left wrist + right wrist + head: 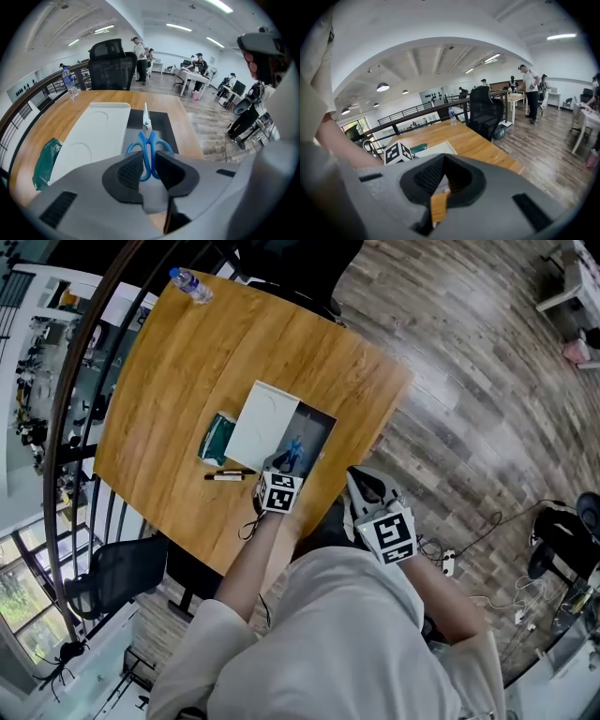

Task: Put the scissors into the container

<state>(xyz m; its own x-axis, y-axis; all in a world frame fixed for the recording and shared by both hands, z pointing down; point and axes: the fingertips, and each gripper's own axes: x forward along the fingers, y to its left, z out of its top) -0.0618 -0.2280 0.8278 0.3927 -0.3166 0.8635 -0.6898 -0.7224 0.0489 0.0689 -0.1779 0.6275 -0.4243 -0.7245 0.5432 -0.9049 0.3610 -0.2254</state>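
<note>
Blue-handled scissors [149, 140] sit between my left gripper's [147, 161] jaws, whose pads press on the handles. The closed blades point forward over the dark rectangular container [164, 126]. In the head view the left gripper [283, 465] holds the scissors [294, 450] at the near edge of the container [319, 427], near the table's front. My right gripper [367, 488] hangs off the table's front edge, away from the container. Its jaws [440, 187] are shut with nothing between them.
A white lid [265, 423] lies against the container's left side. A green packet [217, 437] and dark pens [228, 474] lie left of it. A water bottle [190, 284] stands at the far corner of the wooden table [187, 362]. A black chair [110, 65] stands beyond.
</note>
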